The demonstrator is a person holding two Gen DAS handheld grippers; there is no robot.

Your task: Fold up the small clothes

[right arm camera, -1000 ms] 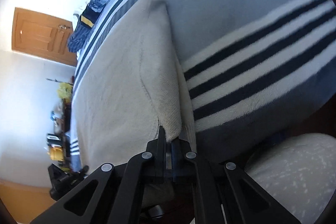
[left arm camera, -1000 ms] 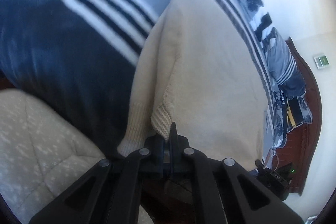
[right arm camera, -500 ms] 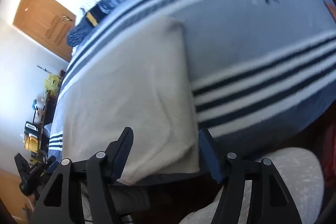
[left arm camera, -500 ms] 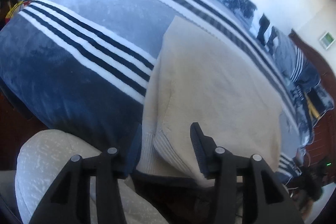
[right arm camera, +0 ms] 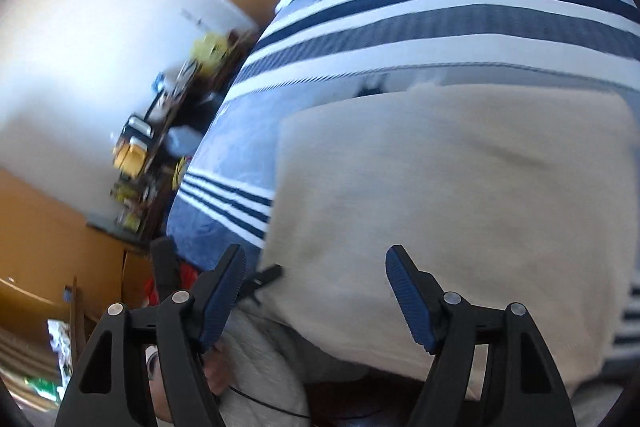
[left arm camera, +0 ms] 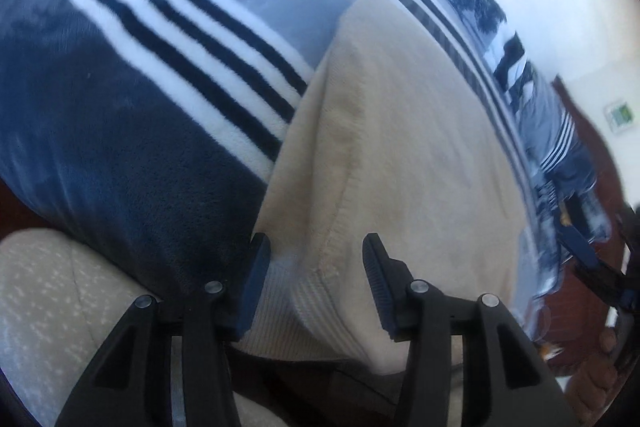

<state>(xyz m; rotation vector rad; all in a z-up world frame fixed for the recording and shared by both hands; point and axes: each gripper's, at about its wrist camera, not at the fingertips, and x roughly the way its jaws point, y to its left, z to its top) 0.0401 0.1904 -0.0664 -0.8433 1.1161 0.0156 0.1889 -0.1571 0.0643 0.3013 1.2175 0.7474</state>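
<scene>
Both grippers, left [left arm camera: 316, 267] and right [right arm camera: 316, 281], now gaping after pinching earlier, cream sweater [left arm camera: 400, 155] lying seemingly folded just ahead on striped blanket [left arm camera: 140, 67]

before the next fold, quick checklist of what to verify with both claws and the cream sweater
1. Left claw open, holding nothing: ok.
2. Right claw open, holding nothing: ok.
3. Cream sweater lying on the striped blanket: ok.
4. Ribbed hem between the left claw's fingers, ready to pinch: ok.
5. Sweater surface smooth: not ok, a ridge runs up its left side.
6. Whether the sleeves are tucked in: cannot tell.
</scene>
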